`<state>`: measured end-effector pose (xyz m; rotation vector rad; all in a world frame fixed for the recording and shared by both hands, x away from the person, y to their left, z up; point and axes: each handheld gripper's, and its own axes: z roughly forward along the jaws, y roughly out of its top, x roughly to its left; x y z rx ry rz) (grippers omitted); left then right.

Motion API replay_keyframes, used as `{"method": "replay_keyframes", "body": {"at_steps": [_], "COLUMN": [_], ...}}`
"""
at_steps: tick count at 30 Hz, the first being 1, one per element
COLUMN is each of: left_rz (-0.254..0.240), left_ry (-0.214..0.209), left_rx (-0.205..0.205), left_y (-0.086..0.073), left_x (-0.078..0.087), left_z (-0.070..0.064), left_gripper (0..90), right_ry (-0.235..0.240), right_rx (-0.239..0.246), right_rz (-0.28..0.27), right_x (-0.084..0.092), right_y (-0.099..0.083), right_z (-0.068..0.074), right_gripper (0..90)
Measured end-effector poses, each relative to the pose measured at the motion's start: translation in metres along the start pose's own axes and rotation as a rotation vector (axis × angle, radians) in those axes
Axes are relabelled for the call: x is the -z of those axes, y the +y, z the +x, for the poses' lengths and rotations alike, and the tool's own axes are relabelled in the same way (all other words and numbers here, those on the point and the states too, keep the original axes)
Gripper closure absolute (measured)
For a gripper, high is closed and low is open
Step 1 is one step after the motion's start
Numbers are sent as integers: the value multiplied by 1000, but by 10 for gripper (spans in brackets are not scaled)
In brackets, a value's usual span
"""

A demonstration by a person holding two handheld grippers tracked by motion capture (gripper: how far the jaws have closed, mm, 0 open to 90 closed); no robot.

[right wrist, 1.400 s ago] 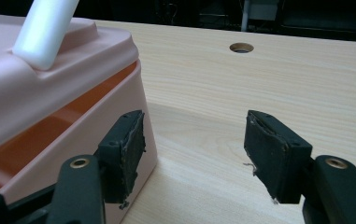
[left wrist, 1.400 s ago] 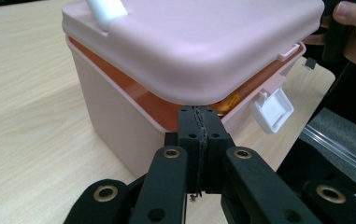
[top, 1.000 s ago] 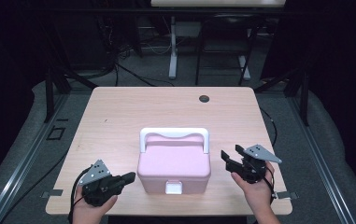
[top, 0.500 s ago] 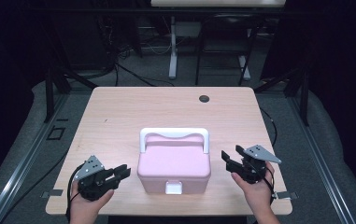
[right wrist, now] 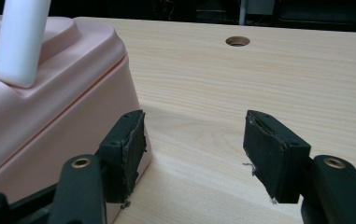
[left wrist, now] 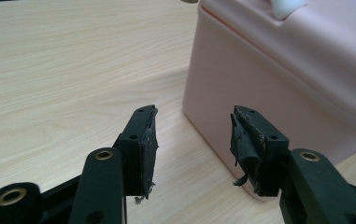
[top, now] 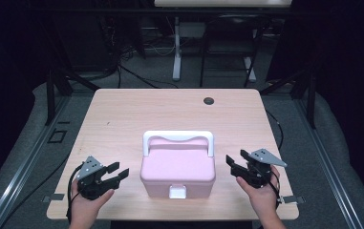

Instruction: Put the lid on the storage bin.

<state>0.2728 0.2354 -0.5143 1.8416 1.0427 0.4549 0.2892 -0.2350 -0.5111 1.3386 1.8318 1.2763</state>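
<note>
The left gripper (top: 115,173) has just been opening, nothing between its jaws, beside the pink box (top: 177,171); the right gripper (top: 233,164) stands released, empty.

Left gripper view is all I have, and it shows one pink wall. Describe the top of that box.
Observer: A white handle spans the lid of the pink box from side to side.
Operator: Report the front face.
Observer: A small white latch sits at the middle of the front, where the lid meets the base.
Operator: Now give me the box's other side.
Observer: The right gripper is beside it, open, with nothing between its jaws.
</note>
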Motion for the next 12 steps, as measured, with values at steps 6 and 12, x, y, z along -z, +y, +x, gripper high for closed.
{"method": "replay_keyframes", "body": {"at_steps": [6, 12], "left_rz": [13, 12], "left_ry": [-2, 2], "left_rx": [12, -5], "left_y": [-5, -6], "left_x": [-4, -6], "left_z": [3, 1], "left_gripper": [476, 469], "right_ry": [-2, -4], "right_rx": [9, 15], "right_rz": [7, 11], "right_x": [-1, -2], "right_y": [-1, -3], "right_z": [1, 1], "right_gripper": [381, 379]}}
